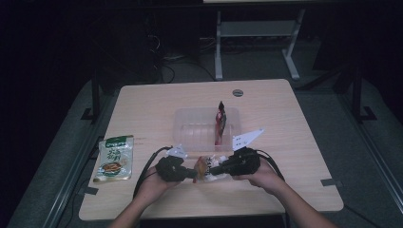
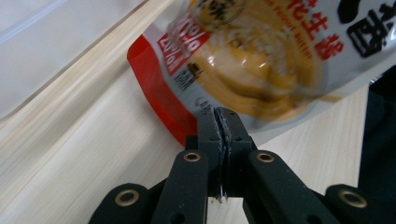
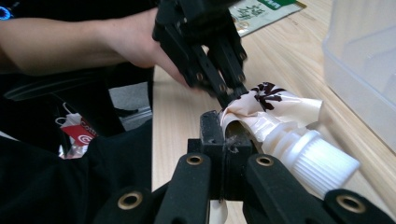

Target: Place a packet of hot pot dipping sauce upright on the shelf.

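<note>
A sauce pouch (image 1: pixel 207 168) with a white screw cap (image 3: pixel 313 158) hangs between my two grippers, just above the table's front middle. My left gripper (image 1: pixel 196 174) is shut on the pouch's bottom edge. In the left gripper view its jaws (image 2: pixel 220 116) pinch the red, orange and white printed pouch (image 2: pixel 261 60). My right gripper (image 1: pixel 214 170) is shut on the crumpled top of the pouch (image 3: pixel 275 105), right beside the cap; its jaws (image 3: pixel 225 130) are pressed together there. The left gripper (image 3: pixel 233 91) grips the far end in the right gripper view.
A clear plastic container (image 1: pixel 195 128) stands mid-table just beyond the grippers, with a dark red pouch (image 1: pixel 220 123) upright inside. A green pouch (image 1: pixel 114 158) lies flat near the table's left edge. The container's wall (image 3: pixel 364 60) is close on the right.
</note>
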Demonstrator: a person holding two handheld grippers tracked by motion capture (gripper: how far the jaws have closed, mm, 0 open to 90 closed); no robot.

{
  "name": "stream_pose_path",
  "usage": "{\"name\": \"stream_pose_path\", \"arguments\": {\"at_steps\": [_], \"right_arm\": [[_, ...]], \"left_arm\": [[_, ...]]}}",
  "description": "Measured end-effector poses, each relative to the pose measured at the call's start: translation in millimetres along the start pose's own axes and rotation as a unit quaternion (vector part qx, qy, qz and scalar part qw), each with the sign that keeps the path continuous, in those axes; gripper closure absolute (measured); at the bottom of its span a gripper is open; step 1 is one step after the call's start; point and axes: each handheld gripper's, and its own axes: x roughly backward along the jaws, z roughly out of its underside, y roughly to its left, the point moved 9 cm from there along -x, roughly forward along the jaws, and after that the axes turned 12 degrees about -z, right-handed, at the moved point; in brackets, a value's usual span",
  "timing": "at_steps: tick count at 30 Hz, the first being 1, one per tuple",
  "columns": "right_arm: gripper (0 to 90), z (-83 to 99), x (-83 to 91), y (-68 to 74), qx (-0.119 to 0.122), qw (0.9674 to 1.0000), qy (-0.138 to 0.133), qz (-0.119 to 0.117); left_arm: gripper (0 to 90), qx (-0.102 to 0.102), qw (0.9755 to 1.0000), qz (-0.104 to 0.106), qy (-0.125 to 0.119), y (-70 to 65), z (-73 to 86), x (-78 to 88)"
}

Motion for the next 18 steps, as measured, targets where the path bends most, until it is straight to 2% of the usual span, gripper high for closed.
{"name": "stream_pose_path", "arguments": {"at_steps": [3, 6, 14, 15, 18], "right_arm": [[89.5, -2.0, 1.3, 2.9, 0.006, 1.0, -0.001, -0.002], [89.5, -4.5, 2.8, 4.5, 0.01, 0.9999, -0.006, -0.002], [89.5, -5.8, 12.9, 2.2, 0.009, 0.9998, -0.013, 0.015], [89.5, -6.5, 14.1, 2.4, 0.012, 0.9997, -0.014, 0.016], [89.5, -9.6, 17.2, 3.5, 0.019, 0.9995, -0.017, 0.019]], "left_arm": [[88.4, -0.021, 0.9998, 0.007, 0.0, -10.8, -3.7, -4.5], [88.3, -0.032, 0.9994, 0.01, 0.0, -16.6, -4.6, -4.5], [83.7, -0.016, 0.9998, 0.003, -0.009, -2.4, -1.0, 12.4], [82.1, -0.018, 0.9998, 0.0, -0.009, 0.1, 0.5, 15.1], [75.2, -0.005, 0.9999, -0.007, -0.013, 6.4, 4.7, 21.2]]}}
